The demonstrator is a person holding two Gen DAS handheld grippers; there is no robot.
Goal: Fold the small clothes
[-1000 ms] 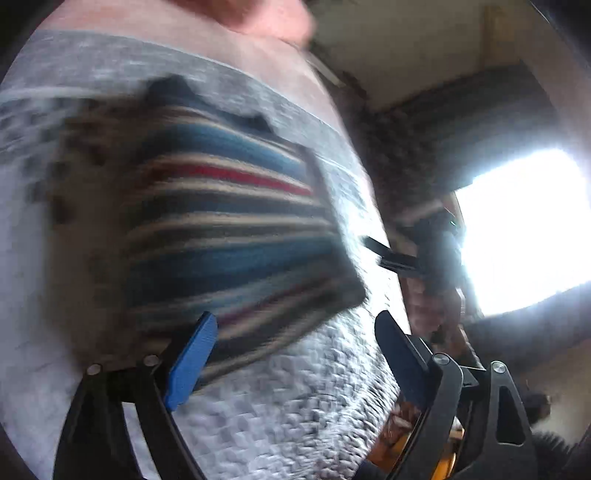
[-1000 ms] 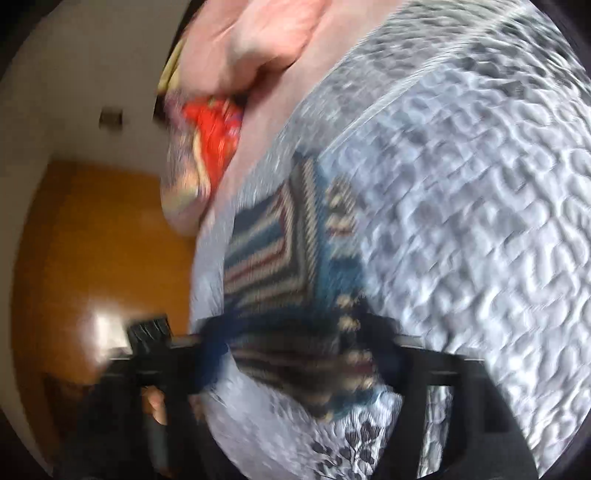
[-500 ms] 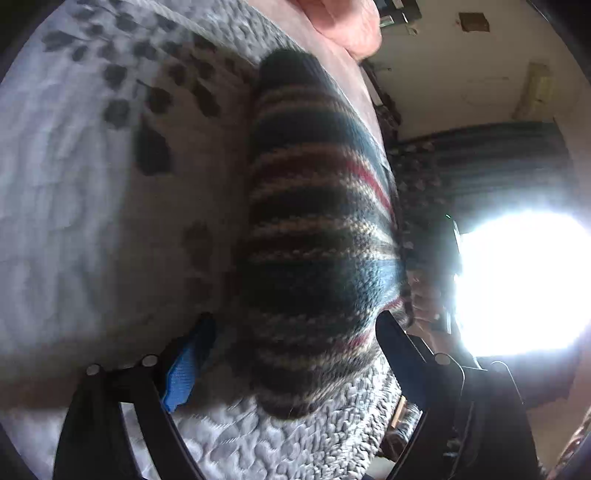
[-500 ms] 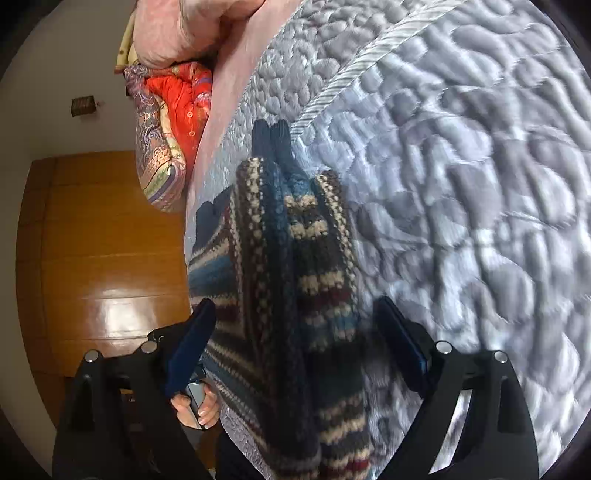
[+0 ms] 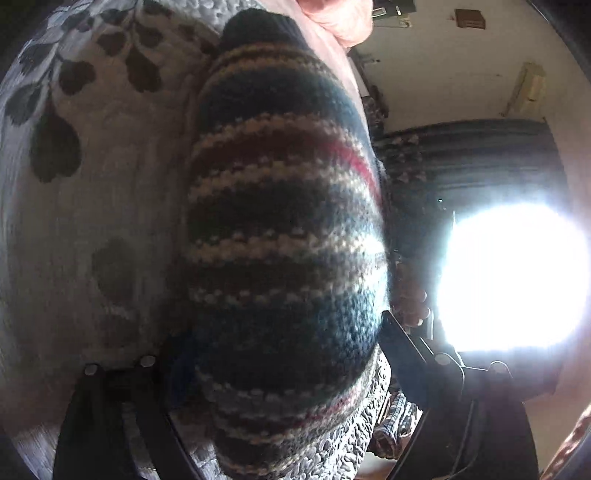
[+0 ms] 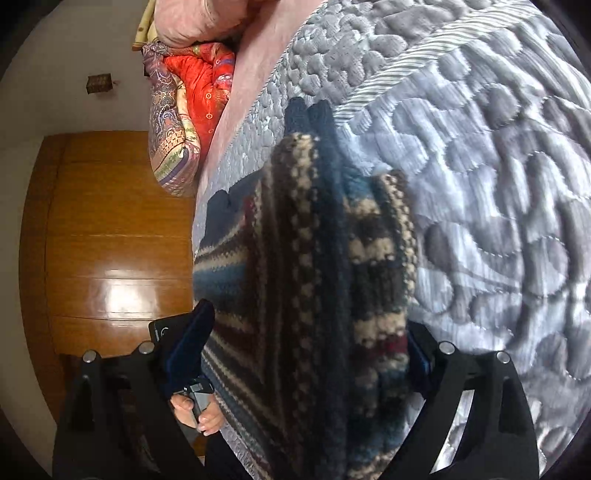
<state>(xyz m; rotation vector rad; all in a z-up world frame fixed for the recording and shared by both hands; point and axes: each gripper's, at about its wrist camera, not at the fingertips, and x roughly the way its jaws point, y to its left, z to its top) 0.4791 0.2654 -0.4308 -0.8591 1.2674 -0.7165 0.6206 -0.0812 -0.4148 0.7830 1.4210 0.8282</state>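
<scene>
A small knitted sweater (image 5: 280,236), striped in navy, cream and red, lies folded on the grey quilted bedspread (image 5: 92,206). In the left wrist view it fills the middle of the frame, and my left gripper (image 5: 288,354) stands open with the sweater's near end between its wide-apart fingers. In the right wrist view the same sweater (image 6: 314,280) runs up from the bottom, and my right gripper (image 6: 306,347) is open astride it, one blue pad (image 6: 192,343) on each side. A hand (image 6: 195,410) shows low beside the bed's edge.
The bedspread (image 6: 498,184) stretches far to the right. A pink pillow (image 6: 207,18) and a red patterned quilt (image 6: 188,99) lie at the head of the bed. A wooden wardrobe (image 6: 103,251) stands beyond the bed's edge. A bright window (image 5: 509,277) and dark curtains (image 5: 461,147) are opposite.
Both grippers have swung round and come in close to the sweater. It now sits between the fingers of each and looms larger in both views.
</scene>
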